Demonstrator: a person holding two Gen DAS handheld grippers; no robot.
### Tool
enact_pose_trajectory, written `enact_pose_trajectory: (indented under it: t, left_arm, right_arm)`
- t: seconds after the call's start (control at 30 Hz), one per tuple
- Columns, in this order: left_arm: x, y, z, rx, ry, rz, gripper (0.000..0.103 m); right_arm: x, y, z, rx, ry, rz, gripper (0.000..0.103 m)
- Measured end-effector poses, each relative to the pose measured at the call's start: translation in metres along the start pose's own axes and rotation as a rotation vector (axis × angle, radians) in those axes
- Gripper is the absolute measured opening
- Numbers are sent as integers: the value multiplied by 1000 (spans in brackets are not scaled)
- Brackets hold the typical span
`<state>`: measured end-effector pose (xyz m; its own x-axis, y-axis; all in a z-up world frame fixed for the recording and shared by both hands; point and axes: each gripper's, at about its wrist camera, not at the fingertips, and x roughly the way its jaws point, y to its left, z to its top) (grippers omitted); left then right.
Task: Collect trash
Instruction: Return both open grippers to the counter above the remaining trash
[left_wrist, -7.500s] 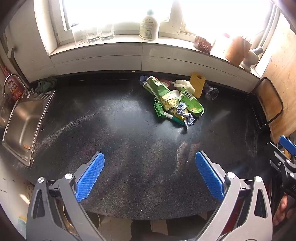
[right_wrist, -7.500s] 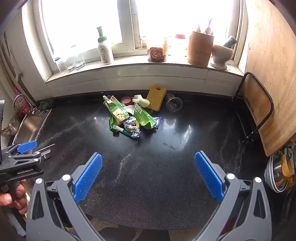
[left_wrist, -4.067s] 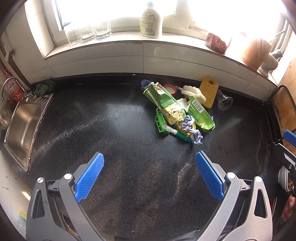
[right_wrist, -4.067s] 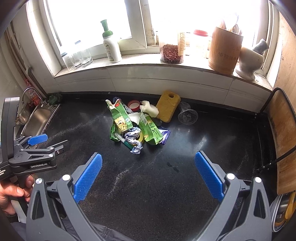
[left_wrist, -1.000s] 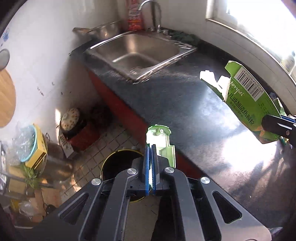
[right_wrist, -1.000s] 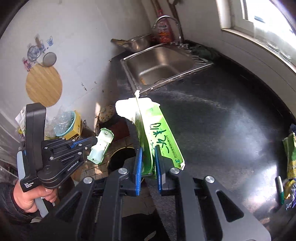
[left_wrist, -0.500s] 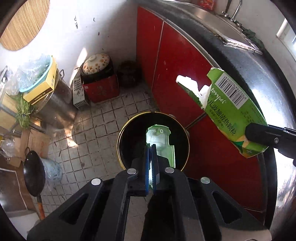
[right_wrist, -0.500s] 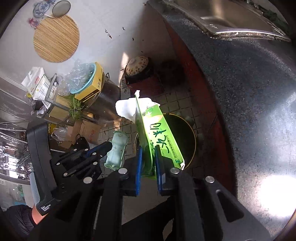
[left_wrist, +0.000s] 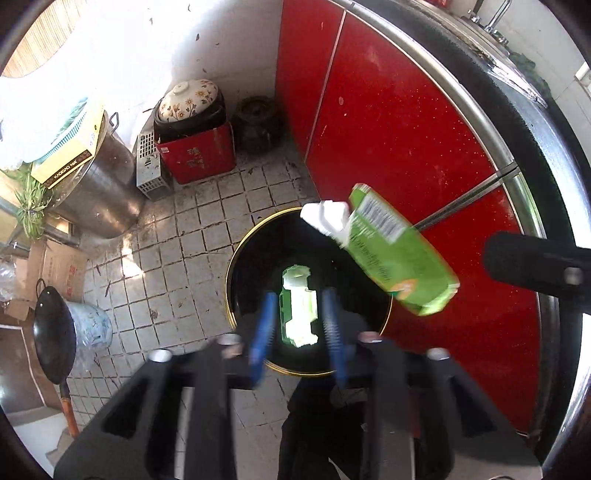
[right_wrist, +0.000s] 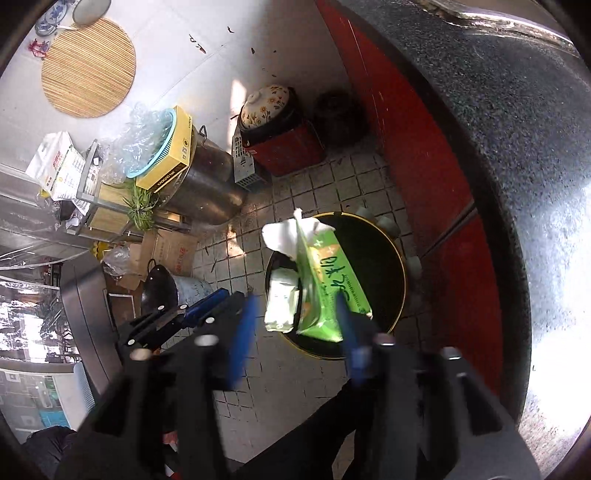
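Dropping step: both grippers, left gripper (left_wrist: 297, 325) and right gripper (right_wrist: 295, 332), have jaws spread; 2 green cartons (left_wrist: 299, 308) (right_wrist: 325, 291) fall just ahead toward the bin (left_wrist: 236, 254) below. Next, return to the surface for more trash.

This is a lived-in home kitchen, seen looking down at a grimy floor of small white tiles (left_wrist: 177, 266) beside red cabinet doors (left_wrist: 388, 122) under a black speckled countertop (right_wrist: 517, 147) with a steel sink rim (left_wrist: 517, 77) and tap at its far end. Cookware crowds the corner by the white wall: a flowered ceramic pot lid (left_wrist: 188, 98) on a red box, a big steel stockpot (right_wrist: 207, 188), a black wok (left_wrist: 50, 328), and a round black trash bin (left_wrist: 251, 258) with a gold rim. A round bamboo mat (right_wrist: 86, 66) hangs on the wall.
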<state>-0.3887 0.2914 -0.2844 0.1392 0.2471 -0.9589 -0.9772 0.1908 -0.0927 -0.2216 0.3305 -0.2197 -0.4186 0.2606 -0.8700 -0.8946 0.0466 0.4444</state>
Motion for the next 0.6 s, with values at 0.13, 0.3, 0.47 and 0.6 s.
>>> enact_pose_trajectory:
  t: [0.13,0.3,0.47,0.6]
  left_arm:
    - [-13,6,-2,-16,-63,-28,79]
    - [-25,3,0,14,-60,0,81]
    - [-47,-9,7,50,-73,-3,84]
    - [-76,-33,19,125,-109,8,84]
  right_arm:
    - [-14,6,1,-23,-14,25,87]
    - [-35,12,-2,-32,-32,30,87]
    - [-69,14,-10,-44,-71,4,87]
    - [-116,4,-19,-31,-154,-41,87]
